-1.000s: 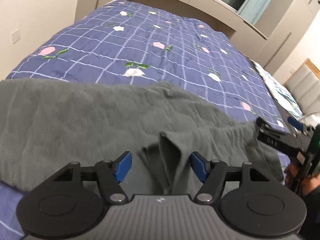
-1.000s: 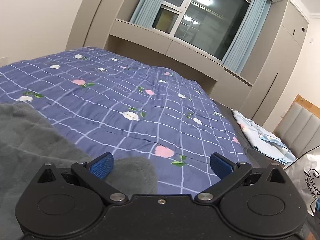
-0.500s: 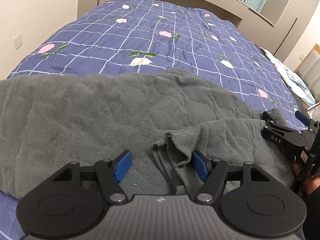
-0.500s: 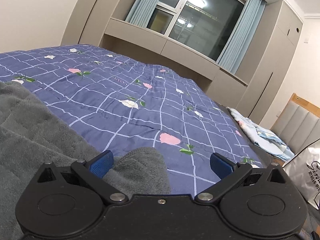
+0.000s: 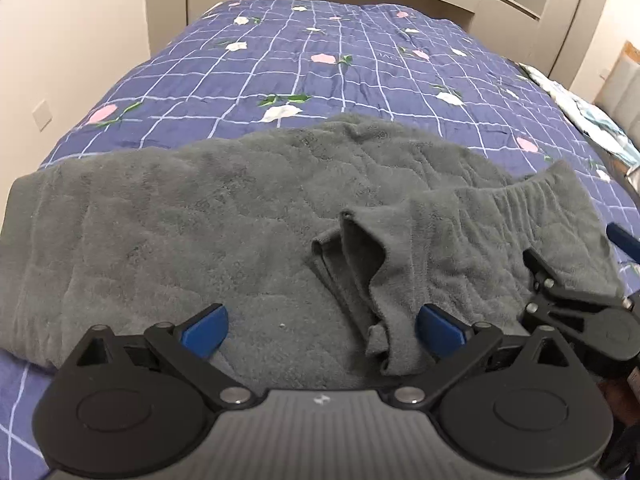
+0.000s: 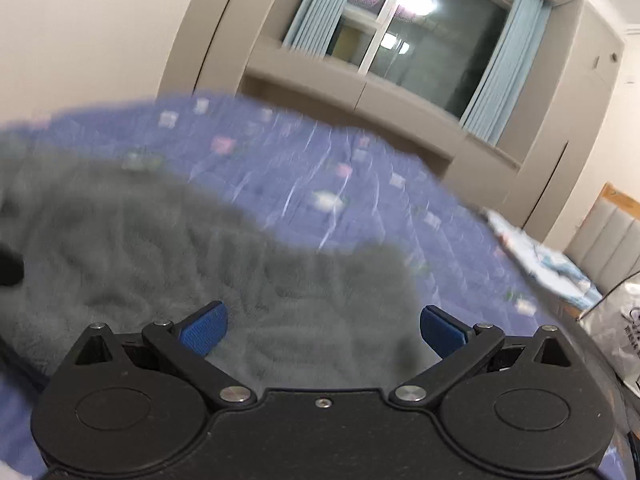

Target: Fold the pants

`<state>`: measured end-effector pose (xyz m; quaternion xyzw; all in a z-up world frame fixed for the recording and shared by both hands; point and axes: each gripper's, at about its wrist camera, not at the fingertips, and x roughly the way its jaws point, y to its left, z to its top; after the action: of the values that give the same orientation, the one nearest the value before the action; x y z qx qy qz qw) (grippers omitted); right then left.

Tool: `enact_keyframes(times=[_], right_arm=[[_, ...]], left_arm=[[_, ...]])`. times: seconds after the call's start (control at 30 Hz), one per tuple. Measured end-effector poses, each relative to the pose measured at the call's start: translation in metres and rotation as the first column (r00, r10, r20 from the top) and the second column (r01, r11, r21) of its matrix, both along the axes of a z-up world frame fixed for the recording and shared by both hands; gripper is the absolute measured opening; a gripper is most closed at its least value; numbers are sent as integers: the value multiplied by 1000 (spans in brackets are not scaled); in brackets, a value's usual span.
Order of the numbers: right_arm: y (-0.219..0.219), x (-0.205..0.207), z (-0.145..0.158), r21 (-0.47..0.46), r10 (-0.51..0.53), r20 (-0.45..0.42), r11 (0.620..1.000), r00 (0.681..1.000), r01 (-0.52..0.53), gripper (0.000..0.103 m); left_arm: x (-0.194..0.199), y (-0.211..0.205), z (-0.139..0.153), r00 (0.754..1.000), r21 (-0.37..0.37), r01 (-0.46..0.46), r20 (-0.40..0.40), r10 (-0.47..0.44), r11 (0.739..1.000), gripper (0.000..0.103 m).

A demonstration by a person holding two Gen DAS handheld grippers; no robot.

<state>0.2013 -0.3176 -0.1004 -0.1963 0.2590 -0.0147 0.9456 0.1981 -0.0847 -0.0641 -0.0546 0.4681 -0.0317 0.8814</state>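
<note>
The grey fleece pants [image 5: 192, 232] lie across the near end of the bed, with the ribbed waistband [image 5: 532, 200] at the right and a loose folded flap [image 5: 360, 264] in the middle. My left gripper [image 5: 320, 330] is open and empty just above the pants, the flap's end lying between its fingers. My right gripper [image 6: 322, 330] is open and empty over the pants [image 6: 200, 248], whose right end shows blurred in the right wrist view. It also shows at the right edge of the left wrist view [image 5: 576, 304].
The bed has a blue checked quilt with flowers [image 5: 340, 72]. A wall with a socket [image 5: 40, 112] is at the left. Cupboards and a window [image 6: 420, 48] are behind the bed. A light pillow [image 6: 540, 256] and a white bag [image 6: 624, 336] are at the right.
My left gripper has opened wider and let go of the flap, which now lies on the pants. My right gripper has swung left over the pants; its view is blurred.
</note>
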Motion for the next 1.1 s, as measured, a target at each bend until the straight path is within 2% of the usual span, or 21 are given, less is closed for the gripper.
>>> enact_keyframes(times=[0.13,0.23,0.37,0.43,0.57,0.8,1.1], right_arm=[[0,9,24,34,-24,-44,999,999,25,102],[-2,0,54,157,-37,-54,987,998,45,103],[-2,-25,94,351,-38,-82,934,996,65,103],[4,-43,110,405,-40,-89,911,995,73,103],[20,-76,132,416,-37,-93,907,995,73,103],[35,-130,148,451,-42,-68,890,997,68,103],[53,-192,161,421,-46,2,906,999,41,103]], left_arm=[[-6,11,13,997,-67,-73,-28,71,995,102],[-18,21,27,994,-101,-106,-30,103,989,102],[-42,30,48,992,-113,-123,13,126,986,102],[-56,35,59,990,-116,-134,35,139,984,102],[-81,43,76,985,-123,-150,71,160,981,102],[-125,52,94,977,-129,-152,131,169,980,102],[-187,69,102,963,-174,-150,199,184,973,102]])
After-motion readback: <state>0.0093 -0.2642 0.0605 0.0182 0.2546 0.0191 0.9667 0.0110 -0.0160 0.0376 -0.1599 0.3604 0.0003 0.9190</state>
